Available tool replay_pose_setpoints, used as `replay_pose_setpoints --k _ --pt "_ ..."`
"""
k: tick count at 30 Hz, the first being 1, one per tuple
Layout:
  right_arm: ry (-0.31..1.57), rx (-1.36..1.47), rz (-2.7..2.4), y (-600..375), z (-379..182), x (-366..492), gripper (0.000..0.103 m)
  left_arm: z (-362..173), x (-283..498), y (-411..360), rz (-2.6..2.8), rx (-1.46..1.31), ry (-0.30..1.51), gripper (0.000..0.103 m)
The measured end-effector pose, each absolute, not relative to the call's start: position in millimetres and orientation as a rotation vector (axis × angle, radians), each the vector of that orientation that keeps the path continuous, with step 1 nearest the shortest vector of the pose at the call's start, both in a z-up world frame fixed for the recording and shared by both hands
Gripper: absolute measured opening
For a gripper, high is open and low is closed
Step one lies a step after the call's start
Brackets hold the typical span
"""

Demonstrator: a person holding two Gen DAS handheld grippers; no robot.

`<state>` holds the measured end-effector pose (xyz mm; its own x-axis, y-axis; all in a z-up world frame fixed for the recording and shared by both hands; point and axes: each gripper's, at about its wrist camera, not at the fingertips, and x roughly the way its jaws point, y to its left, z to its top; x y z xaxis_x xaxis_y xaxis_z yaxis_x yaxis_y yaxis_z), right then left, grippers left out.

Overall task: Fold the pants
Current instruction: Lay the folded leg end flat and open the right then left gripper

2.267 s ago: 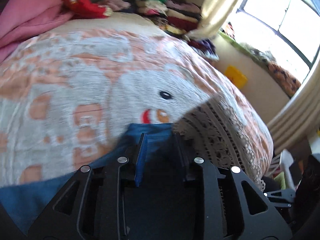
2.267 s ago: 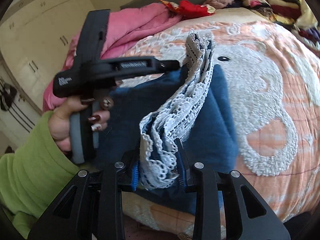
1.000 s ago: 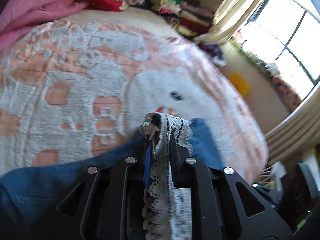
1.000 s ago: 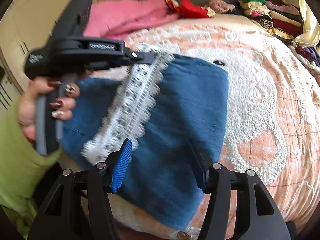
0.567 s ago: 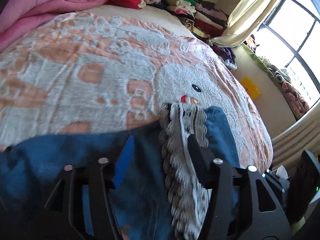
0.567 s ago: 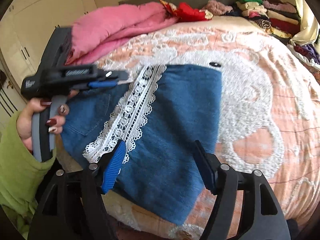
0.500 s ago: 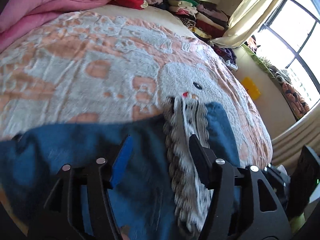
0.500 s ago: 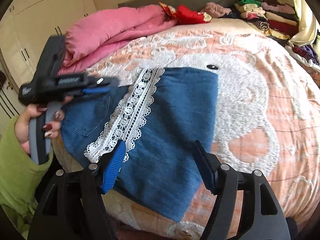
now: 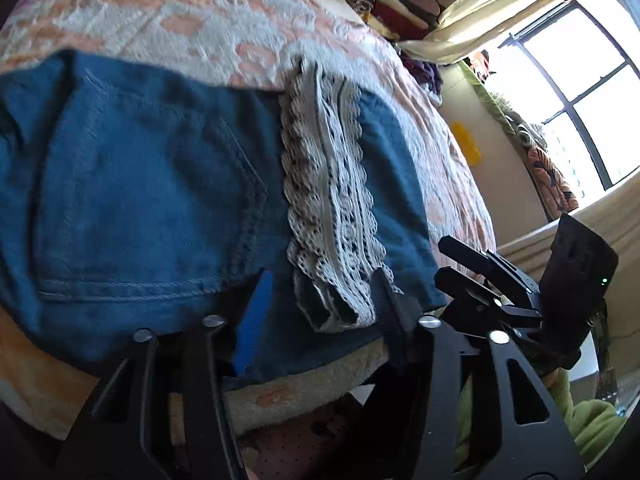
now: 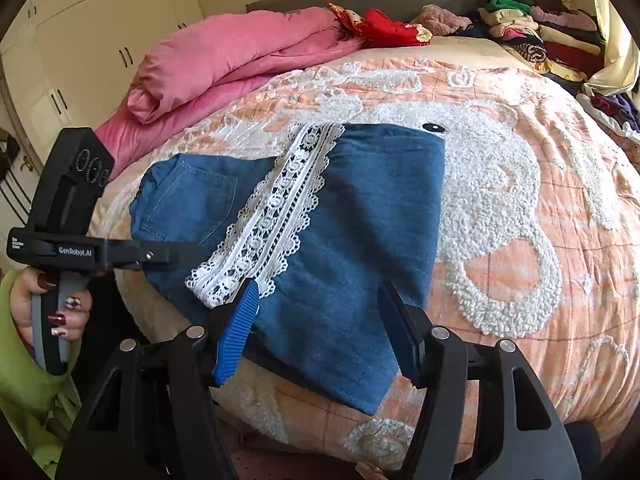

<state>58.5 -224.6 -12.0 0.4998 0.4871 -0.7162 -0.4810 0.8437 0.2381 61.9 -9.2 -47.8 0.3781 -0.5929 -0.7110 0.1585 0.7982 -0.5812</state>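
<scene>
The pants (image 10: pixel 360 216) are laid on the bed (image 10: pixel 560 160), near its front edge. A quilt (image 10: pixel 224 64) is piled behind them, to the left. Stacked clothes (image 10: pixel 540 36) are set behind, to the right.

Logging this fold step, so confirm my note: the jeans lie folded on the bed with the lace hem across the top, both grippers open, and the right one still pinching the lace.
One error: the right gripper pinches nothing. The right wrist view shows its fingers spread above the jeans, with the lace hem lying free. The rest stands: folded on the bed, left gripper open too.
</scene>
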Motion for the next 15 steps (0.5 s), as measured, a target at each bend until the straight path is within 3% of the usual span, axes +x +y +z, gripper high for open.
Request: replay_pose_setpoints --k 2,5,6,7,10,15 --pt "0.871 0.009 0.579 -225.2 -12.9 57.2 0.061 -53.8 64.0 -14.9 -0.493 -0.468 1.104 0.055" --pt "0.877 0.022 0.568 -227.4 -14.5 57.2 0.061 -58.1 65.8 -27.7 -0.459 -0.432 1.103 0.055" --pt "0.88 0.023 0.564 -227.7 -15.5 57.7 0.061 -57.5 65.2 -30.9 -0.447 -0.41 1.091 0.047" --pt "0.882 0.022 0.562 -227.7 -16.2 57.9 0.061 -57.4 65.4 -33.7 -0.425 -0.382 1.079 0.028" --pt "0.884 0.012 0.559 -225.7 -17.9 58.3 0.061 -58.0 65.6 -32.4 -0.404 -0.373 1.073 0.012" --pt "0.84 -0.025 0.588 -215.8 -4.4 52.7 0.061 -39.5 46.1 -31.1 -0.415 -0.314 1.041 0.008"
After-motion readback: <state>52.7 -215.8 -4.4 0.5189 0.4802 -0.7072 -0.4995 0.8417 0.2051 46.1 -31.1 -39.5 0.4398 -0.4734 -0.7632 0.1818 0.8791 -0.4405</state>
